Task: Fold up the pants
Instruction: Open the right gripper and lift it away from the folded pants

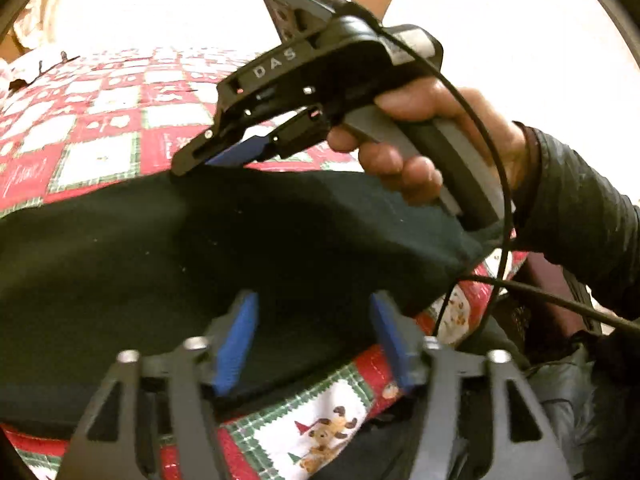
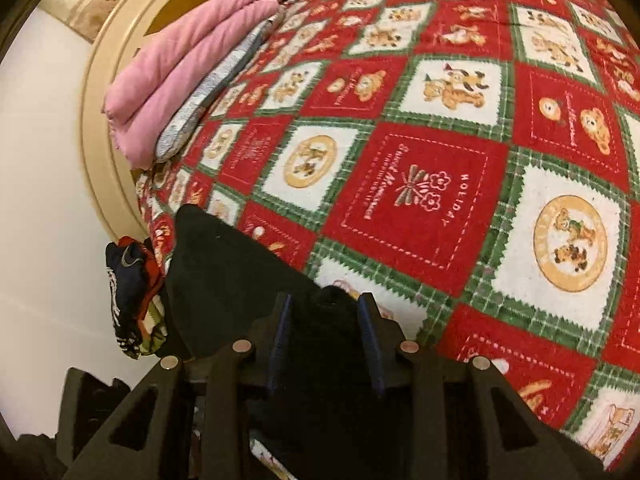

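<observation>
Dark pants [image 1: 168,248] lie across a holiday-print bedspread [image 2: 420,184], mid-fold. The right gripper [image 2: 325,336] pinches bunched cloth between narrowed fingers; the left gripper [image 1: 312,340] gapes wide, holding nothing. Next, likely, 1 edge must be carried over and laid flat.

A: The pants [image 1: 168,256] are matt black cloth, soft, flecked with lint. The holiday quilt [image 2: 420,192] under them?

B: Printed woven cloth, faintly napped. At ten o'clock lies a folded pink blanket [image 2: 188,64], fleecy (slightly pilled).

A: The right gripper [image 1: 224,156]?

B: Matt black plastic, ribbed blue pads [image 1: 236,344], shiny metal screw heads; its cable [image 1: 496,184] is glossy.
</observation>
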Motion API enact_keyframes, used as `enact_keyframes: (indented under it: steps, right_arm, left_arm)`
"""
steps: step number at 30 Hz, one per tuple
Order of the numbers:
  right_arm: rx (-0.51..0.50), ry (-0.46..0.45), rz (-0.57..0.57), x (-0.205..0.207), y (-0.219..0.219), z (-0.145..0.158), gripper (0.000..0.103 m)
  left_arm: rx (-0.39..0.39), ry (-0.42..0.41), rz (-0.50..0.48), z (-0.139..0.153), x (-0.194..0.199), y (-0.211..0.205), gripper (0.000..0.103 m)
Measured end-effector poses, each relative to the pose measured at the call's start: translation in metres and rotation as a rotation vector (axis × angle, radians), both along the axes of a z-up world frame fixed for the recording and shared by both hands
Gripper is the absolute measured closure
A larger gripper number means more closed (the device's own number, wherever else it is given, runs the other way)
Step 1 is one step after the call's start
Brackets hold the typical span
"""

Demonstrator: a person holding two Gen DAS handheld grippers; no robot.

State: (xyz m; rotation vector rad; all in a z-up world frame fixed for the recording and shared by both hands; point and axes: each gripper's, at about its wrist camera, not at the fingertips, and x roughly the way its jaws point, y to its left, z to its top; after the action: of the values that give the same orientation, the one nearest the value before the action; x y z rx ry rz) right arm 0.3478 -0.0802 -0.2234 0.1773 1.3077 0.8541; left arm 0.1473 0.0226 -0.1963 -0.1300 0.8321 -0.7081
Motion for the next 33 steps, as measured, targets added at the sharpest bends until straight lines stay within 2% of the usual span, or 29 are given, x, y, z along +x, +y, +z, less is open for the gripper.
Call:
enact_keyframes:
  steps: [1, 2, 3, 5, 12, 13, 15, 17, 18, 20, 23, 26, 31, 33]
  right_arm:
    - [0.009, 0.008, -0.007, 0.001, -0.001, -0.002, 0.068]
    - [0.022, 0.026, -0.014, 0.003, -0.001, -0.004, 0.075]
    - [0.036, 0.042, -0.023, 0.003, -0.001, -0.006, 0.089]
    - [0.057, 0.035, -0.042, 0.001, -0.002, -0.005, 0.091]
    - [0.110, -0.048, -0.071, -0.005, -0.010, 0.015, 0.095]
    - [0.112, -0.068, -0.092, -0.002, -0.015, 0.018, 0.103]
    - [0.068, -0.121, -0.174, 0.012, -0.027, 0.022, 0.103]
    - [0.106, -0.089, -0.203, 0.022, -0.040, 0.023, 0.103]
    - [0.134, -0.067, -0.187, 0.022, -0.043, 0.024, 0.103]
    - [0.105, -0.090, -0.134, 0.012, -0.041, 0.030, 0.103]
    - [0.087, -0.090, -0.093, -0.004, -0.042, 0.031, 0.102]
    - [0.015, -0.136, -0.095, -0.020, -0.052, 0.029, 0.102]
    - [0.011, -0.144, -0.150, -0.054, -0.110, 0.026, 0.102]
    - [-0.005, -0.167, -0.197, -0.072, -0.144, 0.030, 0.102]
  left_arm:
    - [-0.006, 0.026, -0.007, -0.006, 0.002, 0.000, 0.035]
    - [-0.002, 0.049, -0.011, -0.011, 0.003, 0.000, 0.035]
    - [0.003, 0.047, -0.012, -0.016, 0.003, -0.001, 0.035]
    - [0.014, 0.032, -0.023, -0.017, 0.001, -0.001, 0.035]
    - [0.001, 0.054, -0.025, -0.018, 0.005, -0.003, 0.035]
    - [0.006, 0.057, -0.027, -0.019, 0.007, -0.005, 0.035]
    - [0.013, 0.052, -0.029, -0.020, 0.006, -0.006, 0.035]
    - [0.024, 0.048, -0.034, -0.019, 0.003, -0.006, 0.035]
    - [0.030, 0.049, -0.040, -0.019, 0.003, -0.008, 0.033]
    - [0.032, 0.054, -0.062, -0.020, 0.001, -0.012, 0.028]
    - [0.066, 0.037, -0.080, -0.021, -0.002, -0.015, 0.028]
    - [0.084, 0.038, -0.088, -0.023, -0.006, -0.015, 0.027]
    - [0.139, 0.009, -0.117, -0.020, -0.013, -0.022, 0.025]
    - [0.126, 0.007, -0.106, -0.012, -0.014, -0.023, 0.025]
